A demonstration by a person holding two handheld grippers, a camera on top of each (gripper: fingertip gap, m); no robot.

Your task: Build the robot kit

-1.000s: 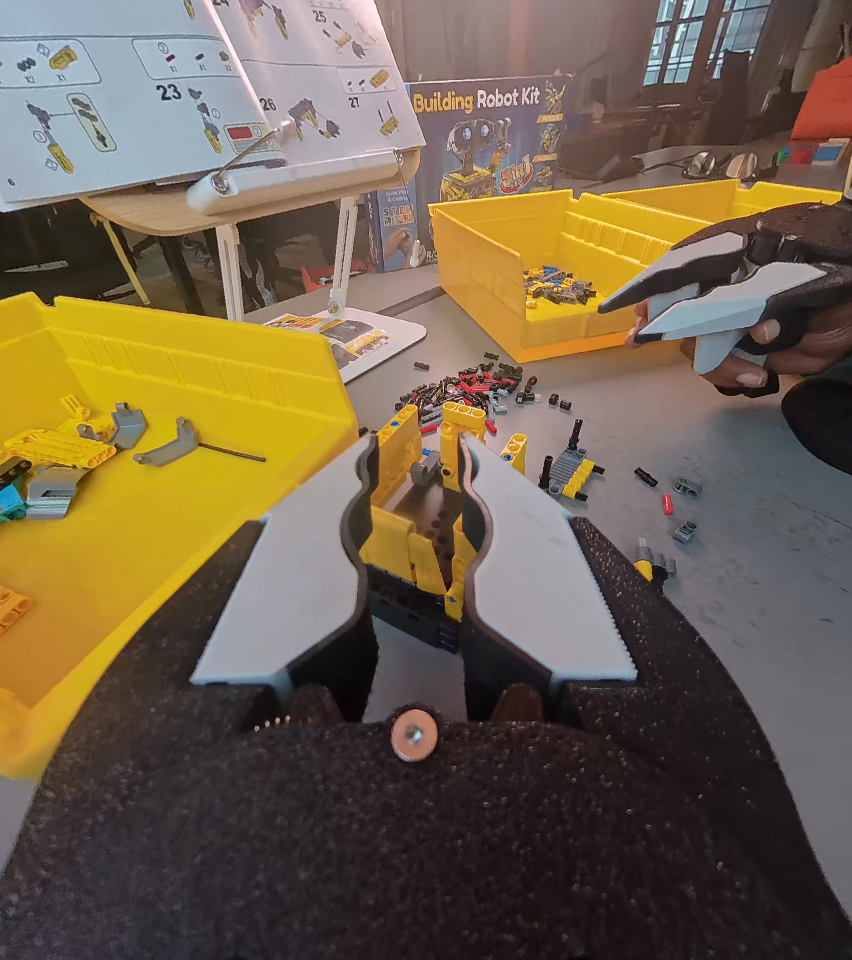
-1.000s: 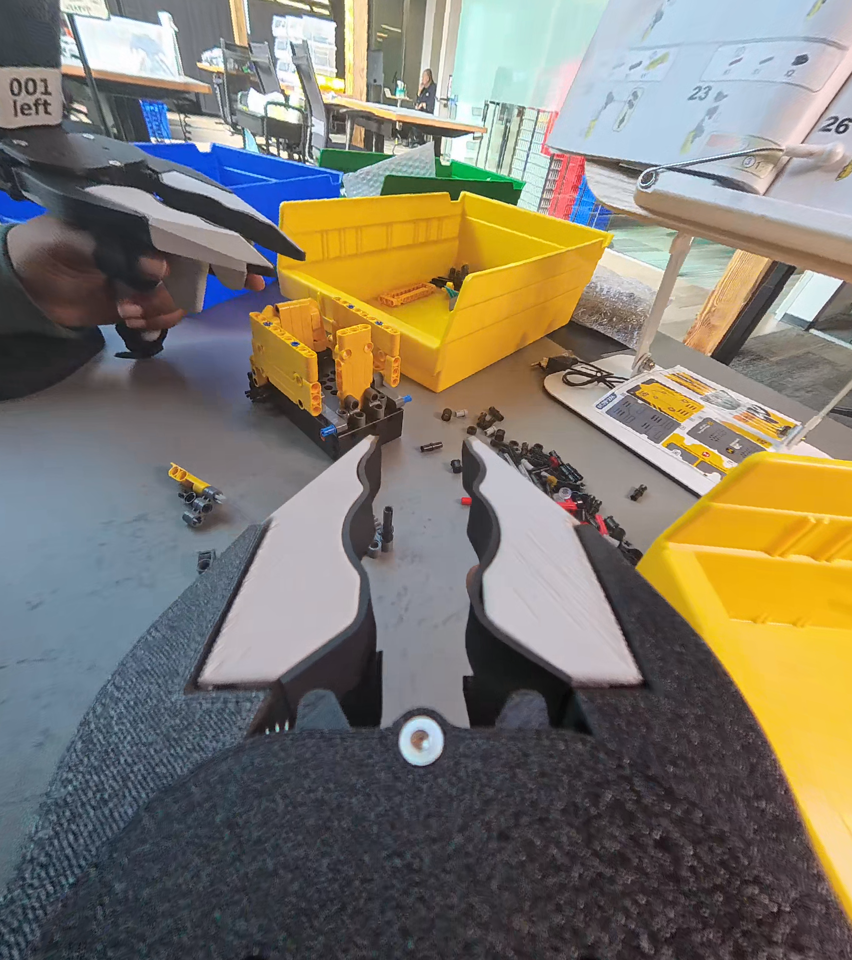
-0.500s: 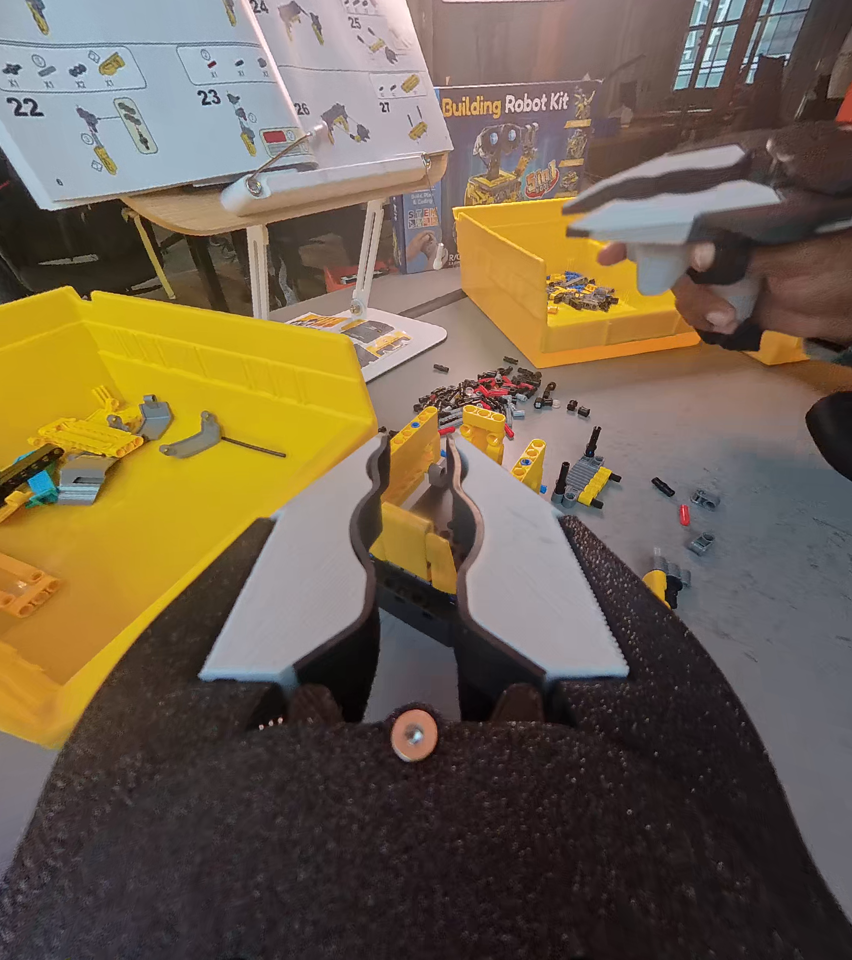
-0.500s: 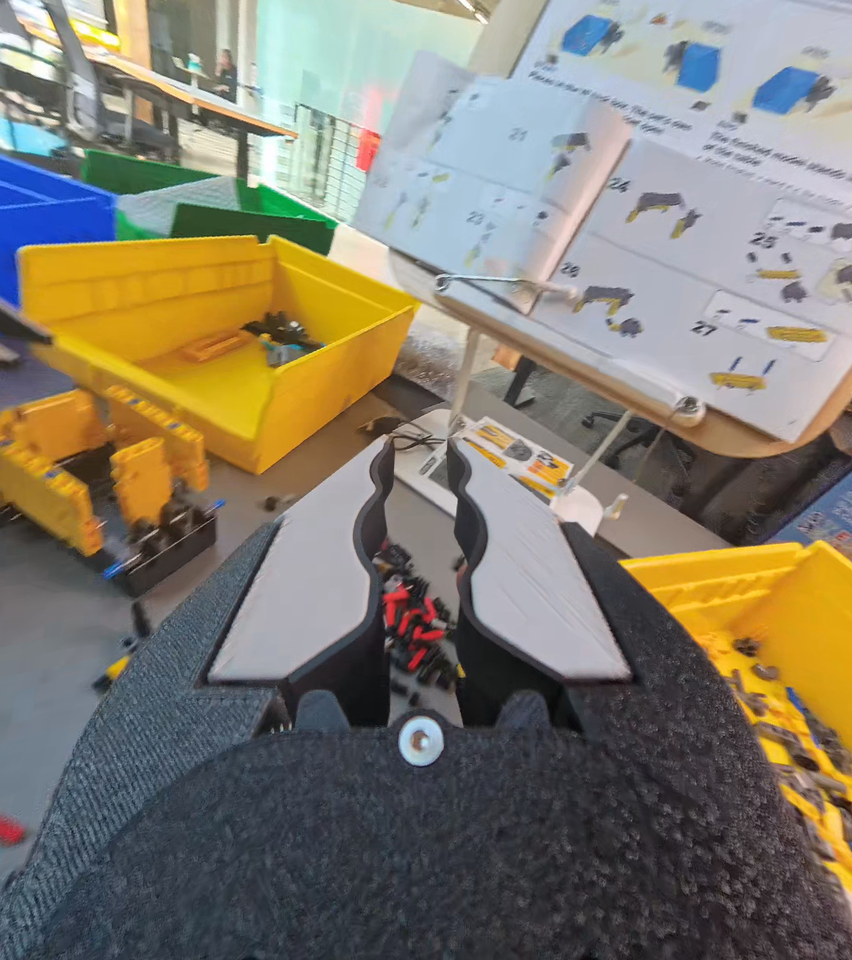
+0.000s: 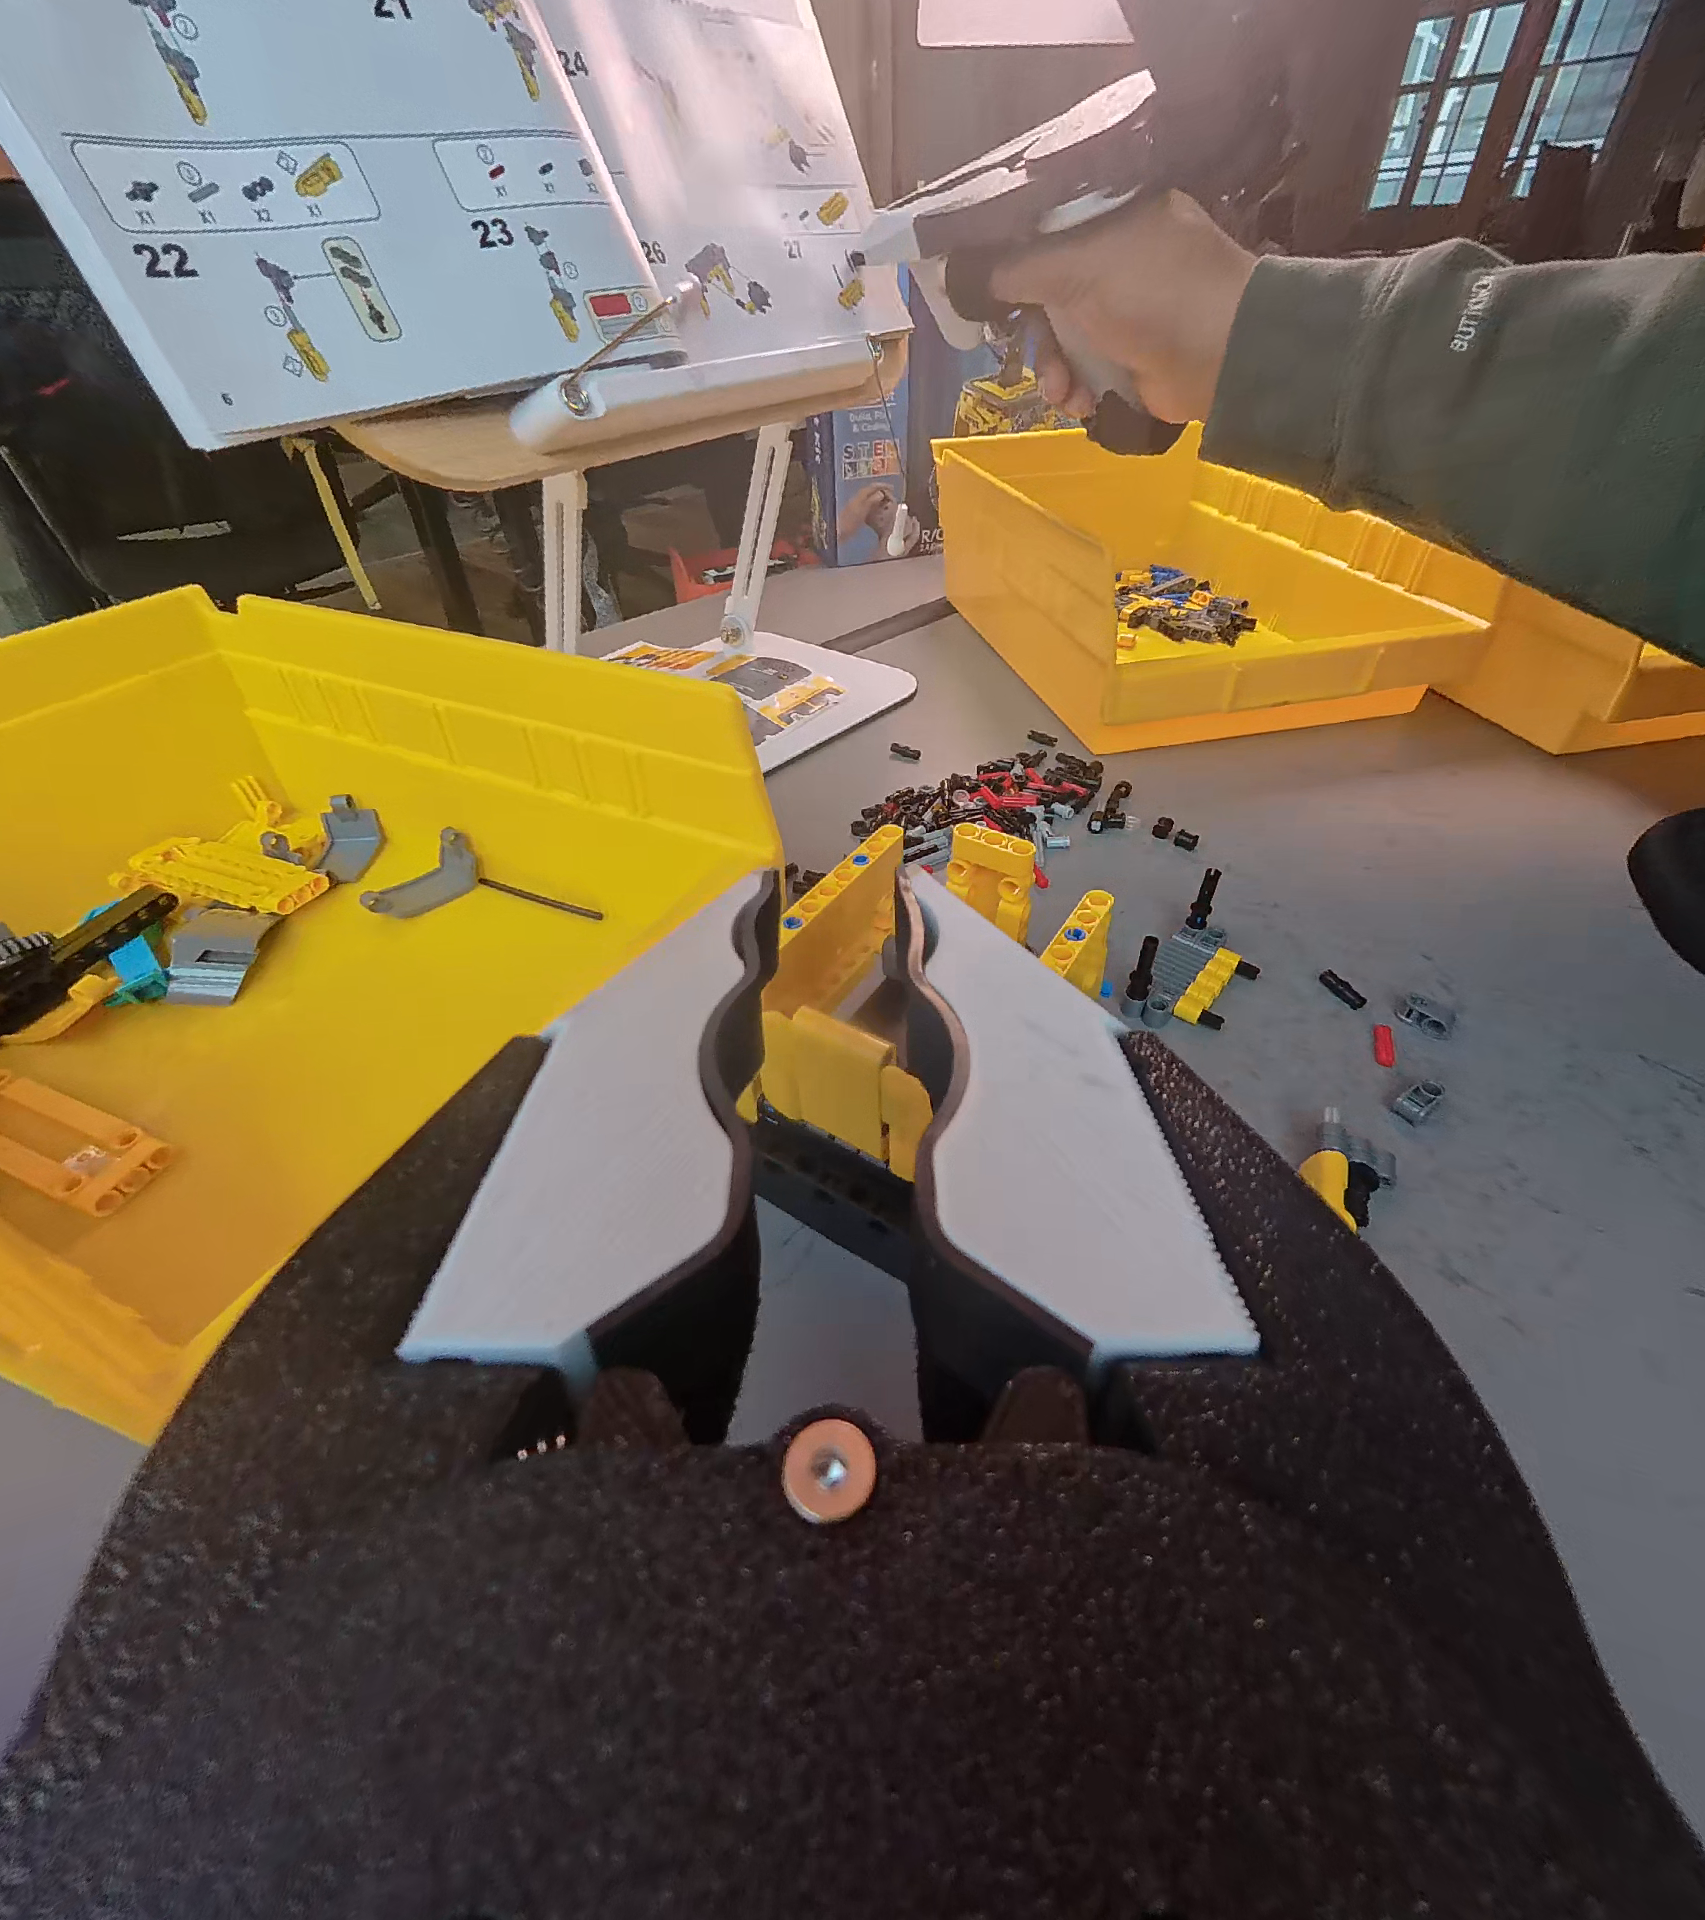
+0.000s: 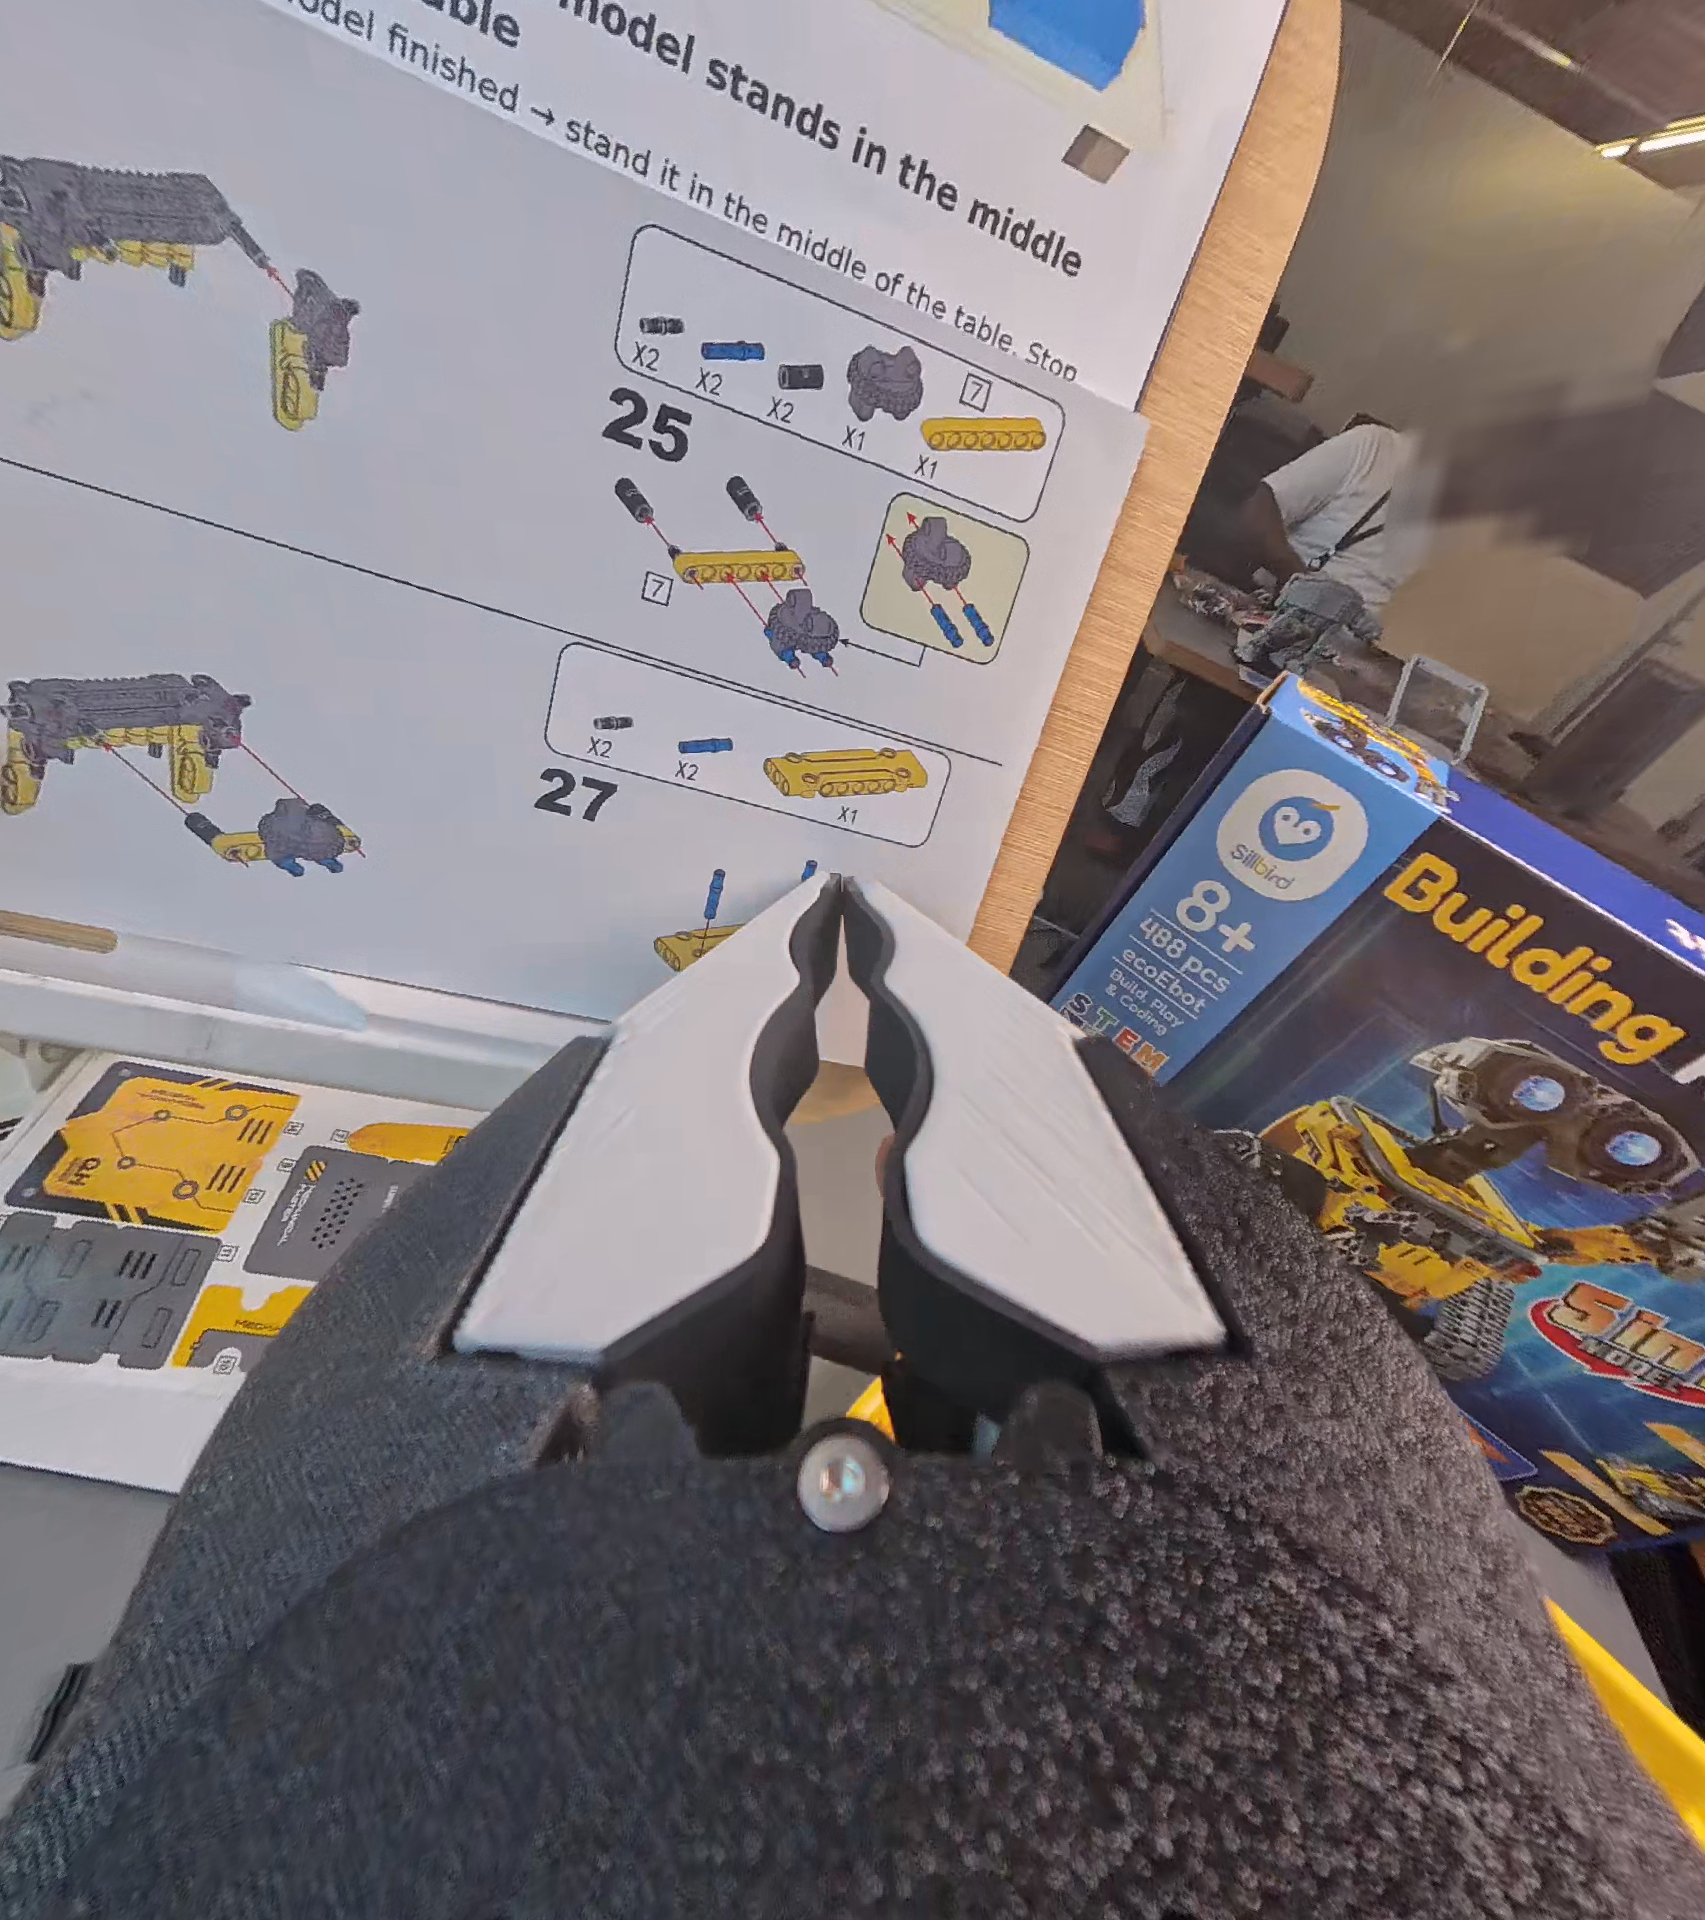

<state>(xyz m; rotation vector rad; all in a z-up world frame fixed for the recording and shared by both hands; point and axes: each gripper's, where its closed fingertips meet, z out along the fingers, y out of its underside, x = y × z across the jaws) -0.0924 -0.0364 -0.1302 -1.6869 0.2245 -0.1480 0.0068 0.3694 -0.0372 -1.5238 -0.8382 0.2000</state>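
Observation:
My left gripper (image 5: pixel 835 894) is shut on a yellow-and-black brick model (image 5: pixel 832 1070) that sits on the grey table beside a yellow bin. The model's yellow wall is pinched between the fingertips. My right gripper (image 6: pixel 840 883) is shut and empty. Its tips rest against the lower right corner of an open instruction booklet (image 6: pixel 412 520) on a wooden stand. In the left wrist view the right gripper (image 5: pixel 889 234) is raised at the booklet's (image 5: pixel 360 208) right edge, held by a hand in a green sleeve.
A yellow bin (image 5: pixel 515 727) with loose parts stands on the left, another yellow bin (image 5: pixel 1035 582) at the back right. Small pins (image 5: pixel 993 790) and a grey-yellow sub-assembly (image 5: pixel 1191 966) lie on the table. A blue kit box (image 6: pixel 1502 1091) and a sticker sheet (image 6: pixel 131 1226) sit by the stand.
My right gripper has risen from the table to the booklet and closed. My left gripper has narrowed onto the model.

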